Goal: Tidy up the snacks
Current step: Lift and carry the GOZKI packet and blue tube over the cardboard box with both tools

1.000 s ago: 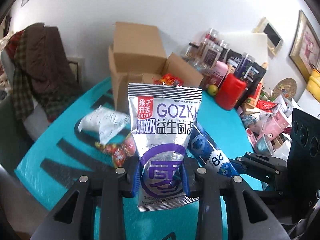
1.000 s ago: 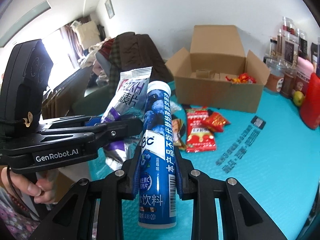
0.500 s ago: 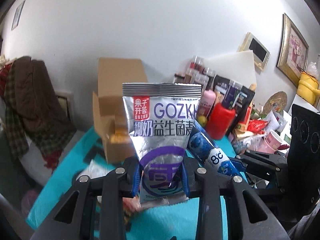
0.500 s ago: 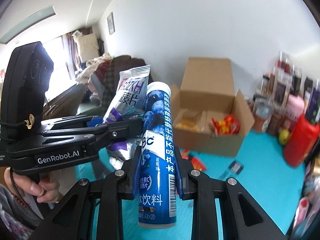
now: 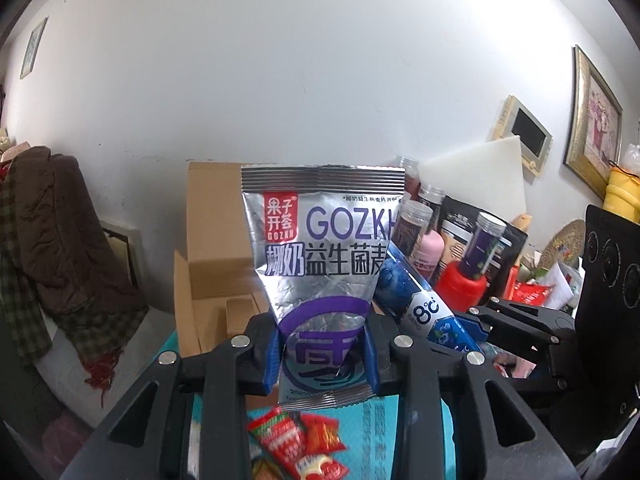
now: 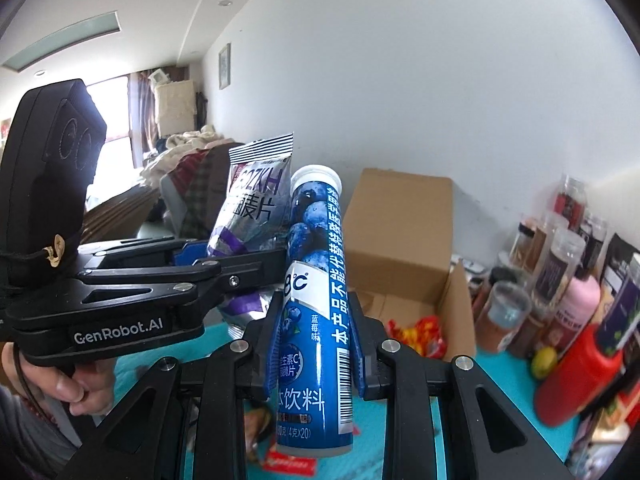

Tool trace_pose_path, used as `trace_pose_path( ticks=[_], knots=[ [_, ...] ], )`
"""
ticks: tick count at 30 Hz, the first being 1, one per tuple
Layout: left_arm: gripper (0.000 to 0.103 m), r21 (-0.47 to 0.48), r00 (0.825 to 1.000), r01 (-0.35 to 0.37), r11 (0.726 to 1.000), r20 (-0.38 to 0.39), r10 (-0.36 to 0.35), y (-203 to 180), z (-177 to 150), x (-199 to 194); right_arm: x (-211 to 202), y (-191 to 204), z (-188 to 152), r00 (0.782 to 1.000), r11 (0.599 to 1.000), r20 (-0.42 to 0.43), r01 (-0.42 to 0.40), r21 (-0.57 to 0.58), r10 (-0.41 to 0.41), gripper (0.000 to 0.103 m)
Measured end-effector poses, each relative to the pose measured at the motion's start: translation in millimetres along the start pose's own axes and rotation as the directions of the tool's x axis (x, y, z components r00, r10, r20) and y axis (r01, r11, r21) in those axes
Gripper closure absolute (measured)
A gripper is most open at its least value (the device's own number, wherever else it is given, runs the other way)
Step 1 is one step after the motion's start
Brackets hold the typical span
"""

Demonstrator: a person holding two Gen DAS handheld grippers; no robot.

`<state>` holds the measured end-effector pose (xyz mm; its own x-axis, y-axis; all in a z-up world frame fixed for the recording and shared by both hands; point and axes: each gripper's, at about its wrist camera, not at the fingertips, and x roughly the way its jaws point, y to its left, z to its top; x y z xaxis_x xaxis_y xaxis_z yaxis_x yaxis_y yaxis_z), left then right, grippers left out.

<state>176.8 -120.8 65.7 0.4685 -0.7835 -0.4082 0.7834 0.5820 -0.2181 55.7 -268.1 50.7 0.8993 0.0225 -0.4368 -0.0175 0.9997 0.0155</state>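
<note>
Silver pouch (image 5: 320,264) clamped in left gripper (image 5: 322,350), blue tube (image 6: 316,320) clamped in right gripper (image 6: 316,350); both now lifted off teal table (image 6: 508,376), cardboard box (image 6: 400,240) nearer (drop-off likely next).

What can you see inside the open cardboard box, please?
In the right wrist view, the cardboard box holds red and yellow snack packets and a brown carton; its front wall and the blue tube hide the rest.

Silver pouch (image 5: 320,264) with purple ring and red label; blue tube (image 6: 316,312), blueberry print, white cap; brown box (image 6: 400,232); teal table (image 6: 512,376).
</note>
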Motion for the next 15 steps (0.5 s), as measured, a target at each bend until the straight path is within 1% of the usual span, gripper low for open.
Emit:
trace_pose_path(
  ticks=[6, 10, 15],
  knots=[
    [0.071, 0.011, 1.0, 0.005, 1.0, 0.015, -0.005, 2, 25, 35, 20, -25, 17, 1.0, 1.0, 0.023, 0.019, 0.004, -0.019, 0.075],
    [0.071, 0.015, 1.0, 0.01, 1.0, 0.023, -0.01, 2, 36, 55, 36, -44, 28, 0.998, 0.999, 0.042, 0.039, 0.019, -0.04, 0.075],
    [0.071, 0.005, 1.0, 0.001, 1.0, 0.013, -0.001, 6, 44, 83, 56, -66, 34, 0.999, 0.999, 0.046, 0.025, 0.048, -0.028, 0.075]
  ],
)
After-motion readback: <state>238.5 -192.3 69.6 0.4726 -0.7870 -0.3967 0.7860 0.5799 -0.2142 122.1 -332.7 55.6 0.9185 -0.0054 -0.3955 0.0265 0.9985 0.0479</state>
